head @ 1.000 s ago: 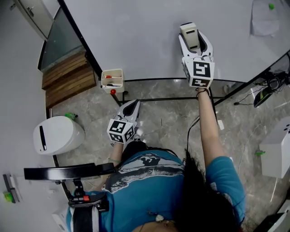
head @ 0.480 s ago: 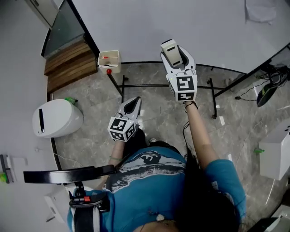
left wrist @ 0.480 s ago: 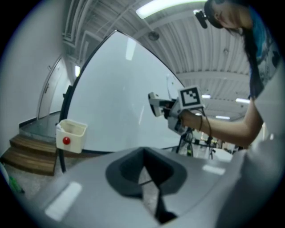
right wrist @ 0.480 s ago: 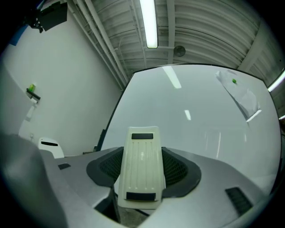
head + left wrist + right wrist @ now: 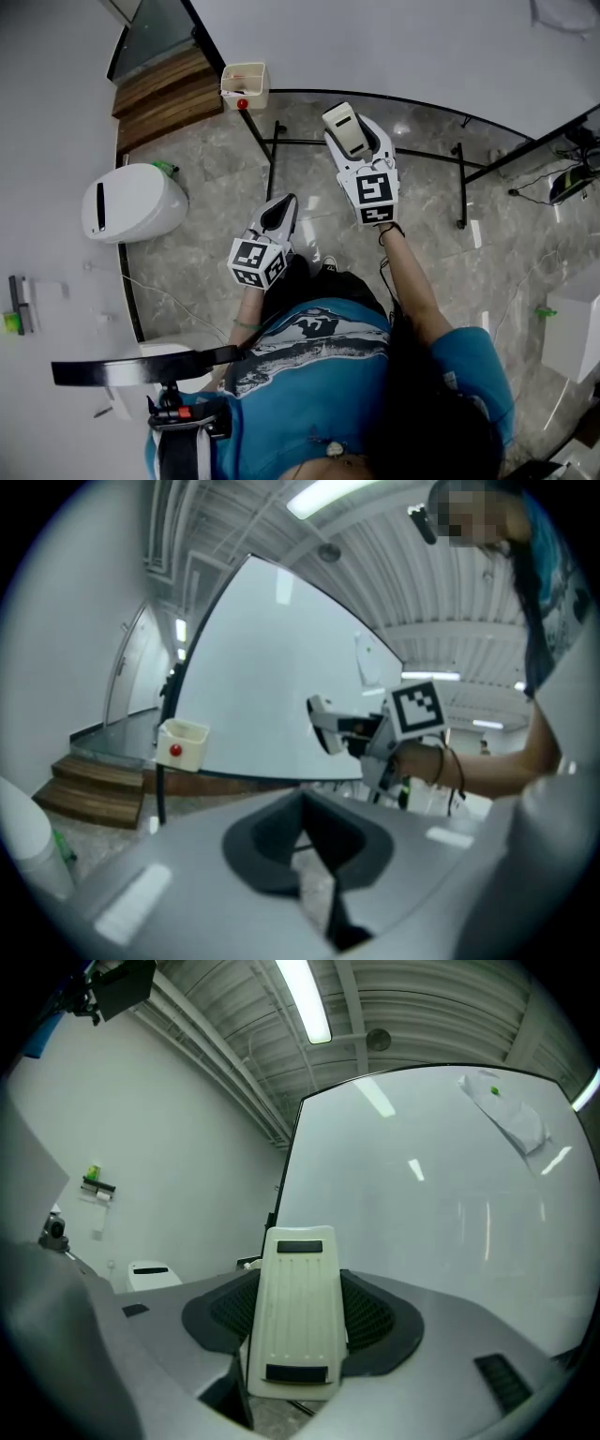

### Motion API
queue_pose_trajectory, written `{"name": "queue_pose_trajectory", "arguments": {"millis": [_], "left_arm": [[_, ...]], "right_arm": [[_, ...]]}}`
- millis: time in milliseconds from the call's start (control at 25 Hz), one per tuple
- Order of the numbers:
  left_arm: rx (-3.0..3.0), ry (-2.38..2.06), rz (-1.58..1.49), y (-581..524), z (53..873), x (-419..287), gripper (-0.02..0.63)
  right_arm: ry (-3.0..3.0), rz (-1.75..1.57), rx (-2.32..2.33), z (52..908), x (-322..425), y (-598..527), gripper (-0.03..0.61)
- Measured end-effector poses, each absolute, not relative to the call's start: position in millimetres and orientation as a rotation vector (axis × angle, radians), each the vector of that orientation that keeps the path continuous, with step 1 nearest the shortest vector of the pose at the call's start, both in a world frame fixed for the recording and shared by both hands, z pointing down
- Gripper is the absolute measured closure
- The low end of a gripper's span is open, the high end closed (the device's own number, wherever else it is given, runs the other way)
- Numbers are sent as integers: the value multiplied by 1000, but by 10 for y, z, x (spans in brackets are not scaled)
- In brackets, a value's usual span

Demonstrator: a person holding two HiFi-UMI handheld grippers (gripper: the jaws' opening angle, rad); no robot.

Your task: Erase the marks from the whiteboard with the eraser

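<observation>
- Pulled back from the whiteboard (image 5: 403,42), the right tongs (image 5: 352,125) now hang over the floor, nearer the body than a second ago; the left tongs (image 5: 278,208) have barely shifted.
- Right tongs are clamped on the eraser (image 5: 346,132), which stands up between the jaws with its broad ribbed face toward the right gripper view's camera.
- Left tongs are closed with nothing between them, low by the person's hip.
- From the eraser the board lies at 12 o'clock, and the eraser's long axis points that way, tilted slightly toward 11; the right hand is clearly the nearer one.
- No marks can be made out on the part of the board in view, so any remaining strokes probably sit higher up.
- Edges to mind: the board's lower rim and stand bars (image 5: 309,142) just ahead, and the tray (image 5: 245,86) at 10 o'clock by the board's corner.
- Open room runs widest toward 1 o'clock, across bare board.
</observation>
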State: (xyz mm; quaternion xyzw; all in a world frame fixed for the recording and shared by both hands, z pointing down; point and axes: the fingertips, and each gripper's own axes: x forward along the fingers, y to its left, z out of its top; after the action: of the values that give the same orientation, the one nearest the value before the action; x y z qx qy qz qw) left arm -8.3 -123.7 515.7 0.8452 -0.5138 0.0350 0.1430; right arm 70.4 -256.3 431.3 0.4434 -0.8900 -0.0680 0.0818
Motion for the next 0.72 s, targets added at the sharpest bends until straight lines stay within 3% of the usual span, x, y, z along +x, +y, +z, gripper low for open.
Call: {"name": "queue_pose_trajectory", "arguments": {"millis": [720], "left_arm": [[2449, -1405, 125, -394, 5268, -661, 611]], "right_arm": [[-2605, 132, 1340, 4962, -29, -1306, 316]]}}
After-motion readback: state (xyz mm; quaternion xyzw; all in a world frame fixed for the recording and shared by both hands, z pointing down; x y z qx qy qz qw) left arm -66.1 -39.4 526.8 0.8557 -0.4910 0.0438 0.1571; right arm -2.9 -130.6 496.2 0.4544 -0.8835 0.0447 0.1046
